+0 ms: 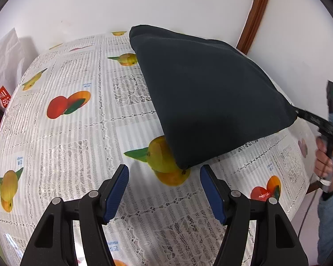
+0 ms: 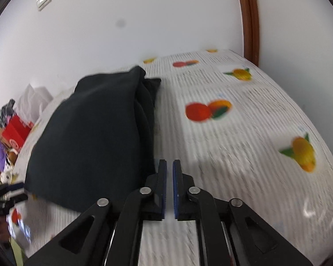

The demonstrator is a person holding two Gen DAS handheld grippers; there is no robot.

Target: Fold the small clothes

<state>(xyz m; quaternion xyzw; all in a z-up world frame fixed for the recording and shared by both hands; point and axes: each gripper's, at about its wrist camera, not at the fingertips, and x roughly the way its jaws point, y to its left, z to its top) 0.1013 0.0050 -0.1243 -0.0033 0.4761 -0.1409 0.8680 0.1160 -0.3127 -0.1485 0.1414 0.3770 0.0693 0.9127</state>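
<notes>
A dark folded garment (image 1: 206, 93) lies on the table with the fruit-print cloth (image 1: 77, 133). My left gripper (image 1: 164, 173) is open and empty, just short of the garment's near corner. In the right wrist view the garment (image 2: 91, 137) lies to the left of my right gripper (image 2: 169, 166), whose jaws are nearly together with a thin gap and nothing between them. In the left wrist view the right gripper's fingertips (image 1: 299, 112) are at the garment's right corner, held by a hand. The right wrist view is blurred by motion.
A white wall and a brown door frame (image 1: 253, 13) stand behind the table. A white shopping bag (image 1: 4, 66) and red items sit past the left edge. Clutter of toys (image 2: 4, 155) lies left in the right wrist view. The table edge (image 1: 299, 199) is at right.
</notes>
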